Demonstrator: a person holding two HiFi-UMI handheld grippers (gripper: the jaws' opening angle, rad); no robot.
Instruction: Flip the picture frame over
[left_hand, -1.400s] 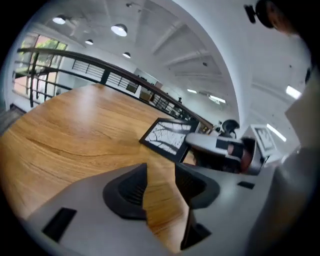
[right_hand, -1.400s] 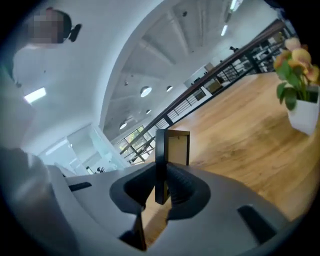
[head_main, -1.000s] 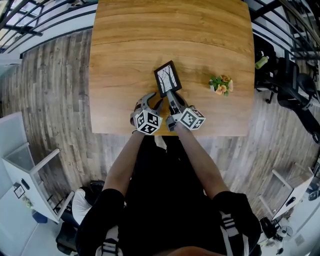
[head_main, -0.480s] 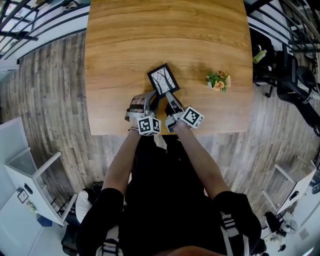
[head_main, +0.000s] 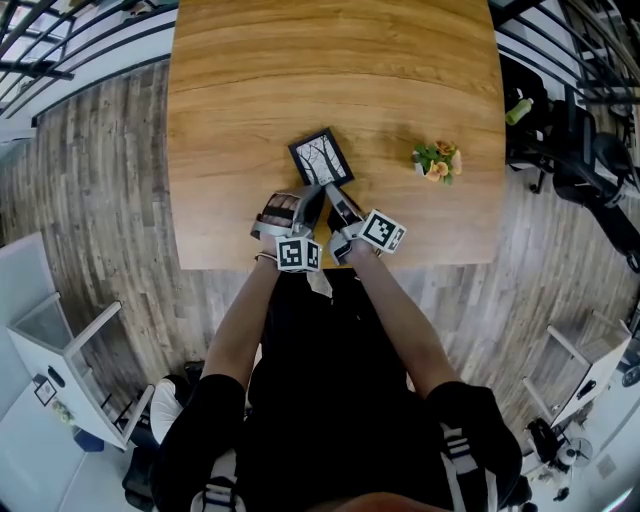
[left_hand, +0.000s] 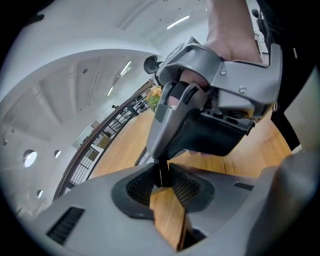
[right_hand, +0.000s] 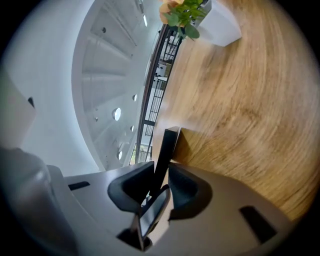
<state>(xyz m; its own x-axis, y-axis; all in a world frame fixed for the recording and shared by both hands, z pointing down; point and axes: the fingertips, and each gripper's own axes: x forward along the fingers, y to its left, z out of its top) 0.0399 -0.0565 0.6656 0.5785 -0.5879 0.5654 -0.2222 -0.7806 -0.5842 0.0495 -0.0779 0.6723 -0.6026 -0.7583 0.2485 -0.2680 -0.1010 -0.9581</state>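
The black picture frame (head_main: 321, 157), its tree picture facing up, rests on its far edge on the wooden table (head_main: 250, 90), with its near edge raised. Both grippers meet at that near edge. My left gripper (head_main: 311, 193) is closing, and its pads press on the frame's thin black edge (left_hand: 161, 169). My right gripper (head_main: 333, 193) is opening. In the right gripper view the frame (right_hand: 169, 142) stands edge-on between the jaws of that gripper (right_hand: 161, 172), with a gap at one pad. The right gripper's body fills the upper half of the left gripper view.
A small white pot of flowers (head_main: 437, 160) stands on the table to the right of the frame, also showing as the pot (right_hand: 200, 20). The table's near edge (head_main: 400, 262) runs just behind both grippers. Dark chairs (head_main: 580, 160) stand off the table's right side.
The left gripper has rolled, come in from the left and closed on the frame's near edge. The right jaws have widened. The frame has shifted slightly left.
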